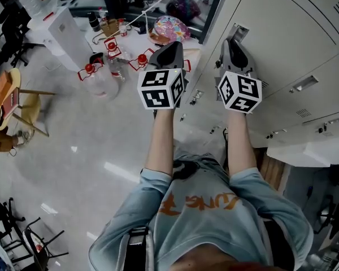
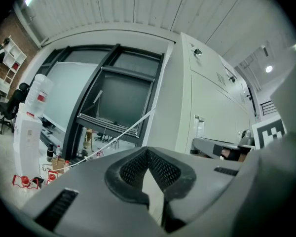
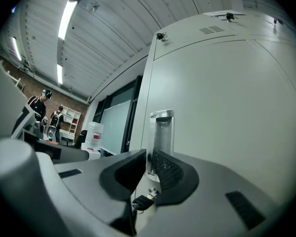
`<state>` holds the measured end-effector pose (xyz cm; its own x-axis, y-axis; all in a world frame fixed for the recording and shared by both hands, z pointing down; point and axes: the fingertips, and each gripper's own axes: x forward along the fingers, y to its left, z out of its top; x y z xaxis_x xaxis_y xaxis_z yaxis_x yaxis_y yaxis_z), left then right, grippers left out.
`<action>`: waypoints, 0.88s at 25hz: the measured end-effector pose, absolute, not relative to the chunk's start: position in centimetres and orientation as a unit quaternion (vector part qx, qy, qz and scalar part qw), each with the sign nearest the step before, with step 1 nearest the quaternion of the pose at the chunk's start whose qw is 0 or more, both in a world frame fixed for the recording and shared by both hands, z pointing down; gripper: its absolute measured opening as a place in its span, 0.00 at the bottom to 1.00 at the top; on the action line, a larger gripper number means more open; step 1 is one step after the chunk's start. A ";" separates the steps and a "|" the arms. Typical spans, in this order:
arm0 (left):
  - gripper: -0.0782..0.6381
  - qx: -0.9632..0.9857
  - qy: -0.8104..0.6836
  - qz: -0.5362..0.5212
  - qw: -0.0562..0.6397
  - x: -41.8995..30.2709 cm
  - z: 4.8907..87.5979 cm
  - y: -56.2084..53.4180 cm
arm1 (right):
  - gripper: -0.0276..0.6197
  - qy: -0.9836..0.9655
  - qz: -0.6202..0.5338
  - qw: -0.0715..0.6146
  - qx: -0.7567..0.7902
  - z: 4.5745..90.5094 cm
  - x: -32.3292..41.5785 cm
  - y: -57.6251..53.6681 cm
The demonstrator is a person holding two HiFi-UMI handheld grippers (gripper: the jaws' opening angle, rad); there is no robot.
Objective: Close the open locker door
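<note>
A round wooden stool (image 1: 5,97) stands at the far left of the head view, on a shiny grey floor (image 1: 73,145). Next to it is a boxy white water cooler (image 1: 59,30). Clear plastic water bottles (image 1: 101,81) with red caps sit on the floor close by.

Then comes the left gripper (image 1: 172,45). It is dark and smooth, with a white cube of black squares at its back. In the left gripper view its two black, bumpy pads meet at the tips in a V shape, so the jaws are closed. Nothing is between them, and the gripper is up in the air, not touching the lockers.

Just to its right is the right gripper (image 1: 233,41). Its tips are at the small shiny metal handle (image 3: 163,127) of the locker door (image 3: 227,112). In the right gripper view the jaws are almost together and pinch the bottom end of the handle. A little key (image 3: 142,201) with a black head hangs just under it.

The door is a flat, smooth, pale grey metal sheet, tall and thin. Its long side goes up and down. The handle sits on its left edge and also stands up and down. The door is at the left end of the row of lockers (image 1: 305,49), and its flat front faces the person. How far open it stands cannot be told.
</note>
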<state>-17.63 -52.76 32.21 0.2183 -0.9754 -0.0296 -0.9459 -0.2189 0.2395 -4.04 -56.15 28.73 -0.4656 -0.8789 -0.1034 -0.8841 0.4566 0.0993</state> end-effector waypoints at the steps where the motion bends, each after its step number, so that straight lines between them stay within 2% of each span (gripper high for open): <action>1: 0.13 0.775 -0.620 -0.087 0.084 -17.7 32.1 -52.5 | 0.13 0.853 0.069 0.019 -0.517 28.9 -3.9 -56.0; 14: 0.13 0.795 -0.601 -0.060 0.064 -13.0 31.2 -48.6 | 0.13 0.844 0.037 0.070 -0.530 28.9 2.2 -51.4; 22: 0.13 0.824 -0.561 -0.046 0.067 -7.0 33.9 -44.2 | 0.11 0.826 0.010 0.061 -0.560 31.7 9.2 -45.5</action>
<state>-6.97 -44.19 33.90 0.3661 -0.9306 -0.0006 -0.9182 -0.3613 0.1623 9.19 -45.50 31.67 -0.3661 -0.9238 -0.1122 -0.9262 0.3733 -0.0520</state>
